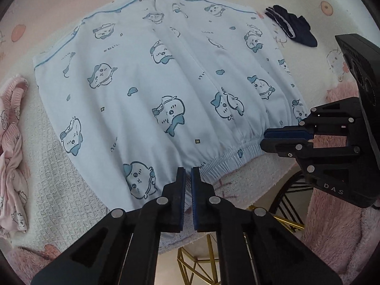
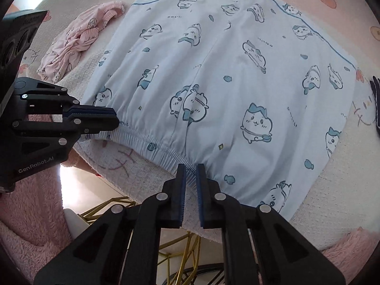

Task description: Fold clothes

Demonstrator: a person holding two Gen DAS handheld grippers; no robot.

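With both sets of fingers clamped on the elastic waistband [image 1: 228, 159], left gripper [image 1: 188, 173] and right gripper [image 2: 190, 169] hold the near edge; the pale-blue cartoon-print cotton shorts [image 1: 166, 71] lie flat on the desk [image 1: 71, 166], extending directly away toward the blue-piped leg hems [image 2: 332, 45].

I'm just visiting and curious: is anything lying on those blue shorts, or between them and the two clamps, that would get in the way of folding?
Nothing visible does. Both the left gripper and the right gripper are already shut on the elastic waistband of the blue shorts. The pink garment and dark sock lie beside the shorts, not on them.
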